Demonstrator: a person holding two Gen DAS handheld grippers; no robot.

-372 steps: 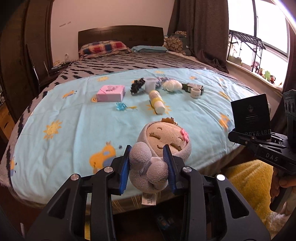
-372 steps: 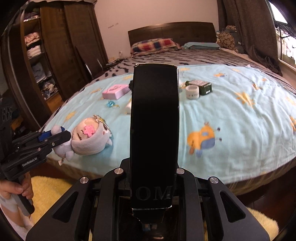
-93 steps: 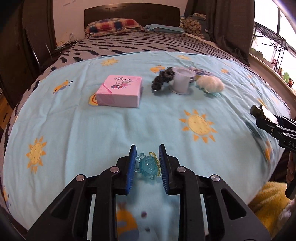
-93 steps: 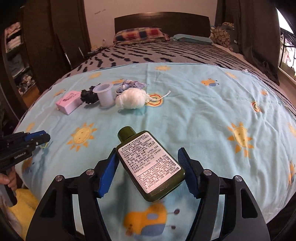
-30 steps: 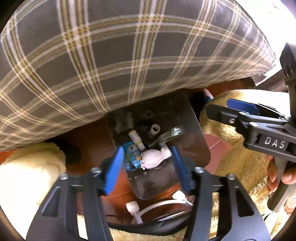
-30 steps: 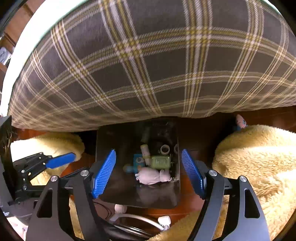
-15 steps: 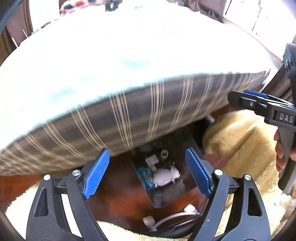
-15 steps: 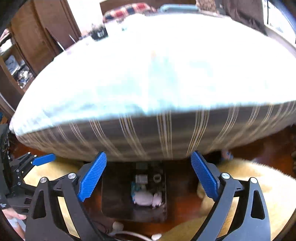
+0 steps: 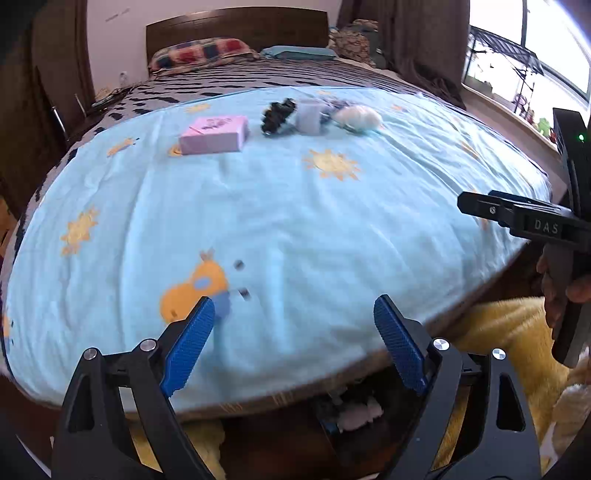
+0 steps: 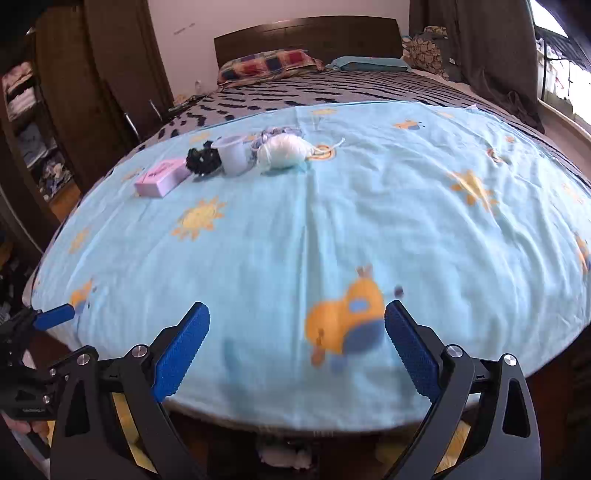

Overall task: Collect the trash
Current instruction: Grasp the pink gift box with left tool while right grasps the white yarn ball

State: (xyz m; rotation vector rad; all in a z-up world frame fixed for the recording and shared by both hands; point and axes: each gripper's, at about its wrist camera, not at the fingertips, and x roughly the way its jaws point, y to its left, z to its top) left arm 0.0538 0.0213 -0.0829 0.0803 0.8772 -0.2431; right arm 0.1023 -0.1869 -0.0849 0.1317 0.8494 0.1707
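Left tool point(image 9: 293, 345) and right tool point(image 10: 297, 349) are held wide apart, empty, over the bed's point(image 10: 369, 229) near edge. Pink box point(image 10: 160, 177), cup point(image 10: 232, 153), white ball point(image 10: 282, 151) are seen far across the bed.

A bed point(image 10: 369, 221) under a blue sheet point(image 9: 295, 221) fills mid-frame, with a plaid pillow point(image 10: 266, 64) and dark headboard point(image 10: 306, 33) at the top. A wardrobe point(image 10: 74, 92) stands upper left, curtains point(image 9: 424, 44) upper right, and a yellow rug point(image 9: 495, 332) lies lower right.
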